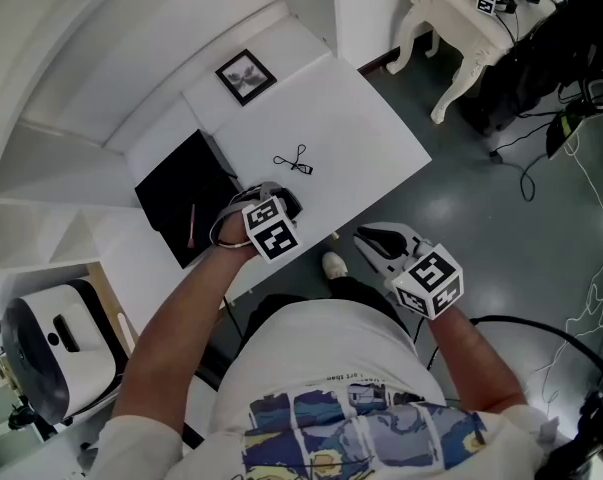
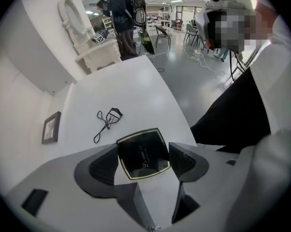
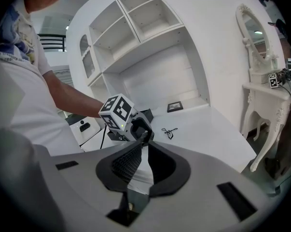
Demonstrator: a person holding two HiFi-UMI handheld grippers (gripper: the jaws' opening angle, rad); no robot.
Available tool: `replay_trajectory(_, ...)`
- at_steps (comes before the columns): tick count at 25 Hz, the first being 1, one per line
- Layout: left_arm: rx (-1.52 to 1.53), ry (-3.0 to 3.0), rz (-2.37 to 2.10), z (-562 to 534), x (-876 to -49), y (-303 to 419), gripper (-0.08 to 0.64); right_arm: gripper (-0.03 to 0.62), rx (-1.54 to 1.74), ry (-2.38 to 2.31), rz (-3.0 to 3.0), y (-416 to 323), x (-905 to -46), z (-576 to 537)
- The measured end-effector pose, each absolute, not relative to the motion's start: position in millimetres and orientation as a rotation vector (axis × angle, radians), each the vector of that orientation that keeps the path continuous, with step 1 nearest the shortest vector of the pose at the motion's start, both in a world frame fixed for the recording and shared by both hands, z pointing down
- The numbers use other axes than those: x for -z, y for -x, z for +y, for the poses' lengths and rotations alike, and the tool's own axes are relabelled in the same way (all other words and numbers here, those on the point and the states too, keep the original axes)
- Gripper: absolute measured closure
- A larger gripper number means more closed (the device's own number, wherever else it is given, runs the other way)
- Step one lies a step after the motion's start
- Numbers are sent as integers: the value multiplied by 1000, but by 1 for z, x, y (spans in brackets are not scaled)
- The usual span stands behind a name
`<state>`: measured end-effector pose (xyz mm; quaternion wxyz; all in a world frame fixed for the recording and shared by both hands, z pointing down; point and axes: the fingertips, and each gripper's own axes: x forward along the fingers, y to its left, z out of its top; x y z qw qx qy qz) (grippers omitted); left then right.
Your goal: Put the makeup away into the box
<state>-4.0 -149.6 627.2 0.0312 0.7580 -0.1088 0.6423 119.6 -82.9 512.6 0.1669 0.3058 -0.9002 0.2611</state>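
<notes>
Left gripper (image 2: 144, 149) grips compact (image 2: 143, 156); eyelash curler (image 2: 108, 122) beyond; box (image 1: 179, 200) beside.

Desk (image 1: 361, 133), contents:
- picture frame (image 1: 246, 76) at the back;
- eyelash curler (image 1: 294, 161) mid-desk, before the frame;
- box (image 1: 176, 193) left of the curler, a thin stick (image 1: 191, 226) in it;
- compact (image 2: 143, 157) between the left tool's (image 2: 143, 149) jaws, right of the box.

The print on the compact (image 2: 143, 154) between the fingers (image 2: 103, 167) of the left gripper (image 2: 144, 151) is too small to read. In the head view those fingers and the compact are hidden under the marker cube (image 1: 271, 228). Just beside them, the thin pink thing (image 1: 191, 226) in the black box (image 1: 176, 193) is too small to tell. In the right gripper view the box is mostly hidden behind the left gripper.
</notes>
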Motion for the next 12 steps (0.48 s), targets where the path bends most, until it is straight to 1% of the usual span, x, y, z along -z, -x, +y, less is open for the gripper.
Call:
replay_trajectory(7, -1855, -2404, -430, -150, -583, 12, 215, 532, -710, -821, -2589, -106, -506, -86)
replay_trajectory(12, -1827, -2386, -522, -150, -556, 48, 215, 532, -684, -774, -2612, -93, -503, -87)
